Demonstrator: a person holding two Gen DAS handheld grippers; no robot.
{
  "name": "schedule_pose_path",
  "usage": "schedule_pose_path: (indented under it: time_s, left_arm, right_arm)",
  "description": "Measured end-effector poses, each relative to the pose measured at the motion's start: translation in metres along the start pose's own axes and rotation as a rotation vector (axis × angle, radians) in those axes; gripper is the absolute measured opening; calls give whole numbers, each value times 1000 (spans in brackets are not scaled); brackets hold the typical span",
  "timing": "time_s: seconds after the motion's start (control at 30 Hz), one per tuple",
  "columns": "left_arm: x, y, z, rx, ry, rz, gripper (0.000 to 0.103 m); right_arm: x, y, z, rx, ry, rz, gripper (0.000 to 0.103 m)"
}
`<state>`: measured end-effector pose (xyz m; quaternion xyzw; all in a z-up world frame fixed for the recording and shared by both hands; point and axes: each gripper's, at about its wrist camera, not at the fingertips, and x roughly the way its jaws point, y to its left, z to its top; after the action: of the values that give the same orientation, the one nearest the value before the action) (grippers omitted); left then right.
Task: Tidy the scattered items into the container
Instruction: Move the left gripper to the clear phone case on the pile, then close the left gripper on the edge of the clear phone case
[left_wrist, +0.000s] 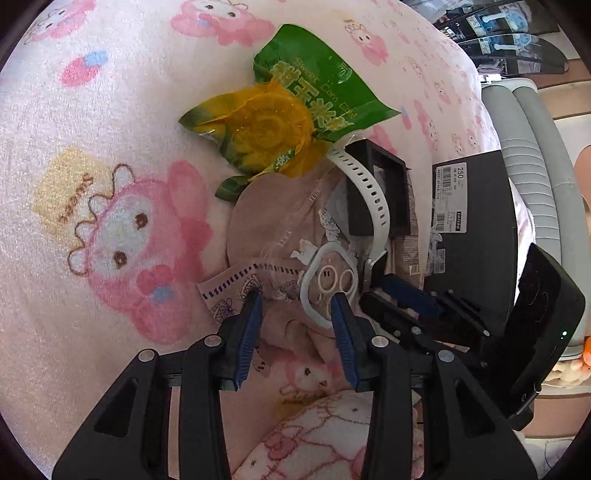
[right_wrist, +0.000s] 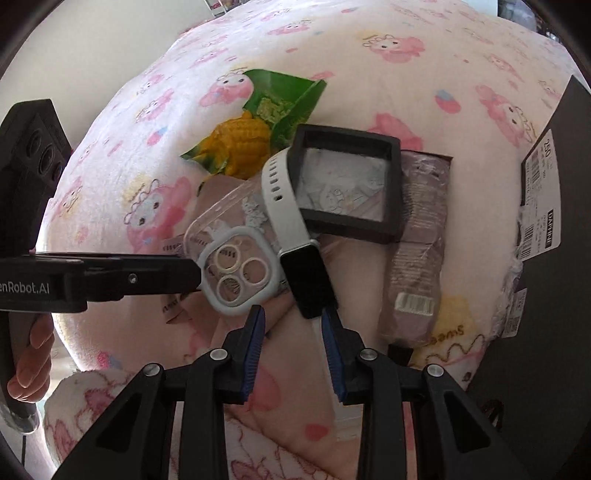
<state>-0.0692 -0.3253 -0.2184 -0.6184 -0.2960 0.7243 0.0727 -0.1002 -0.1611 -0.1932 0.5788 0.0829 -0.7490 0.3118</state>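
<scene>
On the pink cartoon blanket (left_wrist: 92, 184) lies a pile: a green corn packet (left_wrist: 295, 110), a clear phone case with a white camera ring (left_wrist: 327, 284), a smartwatch with a white strap (left_wrist: 369, 199) and a small black frame box (left_wrist: 384, 184). My left gripper (left_wrist: 295, 302) is open, its tips at the phone case's near edge. In the right wrist view my right gripper (right_wrist: 293, 317) is open just below the watch's black body (right_wrist: 308, 280), beside the phone case (right_wrist: 236, 273). The left gripper (right_wrist: 147, 277) reaches in from the left. The corn packet (right_wrist: 258, 125) and frame box (right_wrist: 351, 184) lie beyond.
A large black shoebox with a white label (left_wrist: 472, 236) stands at the right; it also shows in the right wrist view (right_wrist: 546, 258). A pale wrapped packet with a barcode (right_wrist: 417, 266) lies under the frame box. Grey ribbed furniture (left_wrist: 532, 155) lies past the blanket edge.
</scene>
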Motion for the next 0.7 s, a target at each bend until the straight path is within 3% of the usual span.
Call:
schedule_pose_path:
  time_s: [0.07, 0.2, 0.27, 0.3, 0.43, 0.7]
  left_arm:
    - [2, 2, 4, -15, -5, -38, 40]
    - [6, 5, 8, -59, -27, -78, 45]
    - [2, 6, 8, -73, -59, -78, 37]
    - [-1, 5, 9, -69, -81, -72, 28]
    - [-20, 3, -2, -65, -148, -131, 14]
    - [-69, 35, -52, -141, -246, -189, 12]
  right_arm:
    - [-2, -5, 3, 0, -23, -43, 28]
    - [-2, -9, 5, 8, -23, -26, 28]
    - [-4, -7, 3, 0, -23, -15, 28]
    - [-5, -7, 2, 4, -22, -2, 28]
    - [-16, -5, -5, 4, -31, 12, 28]
    - [-36, 7, -14, -36, -50, 43, 28]
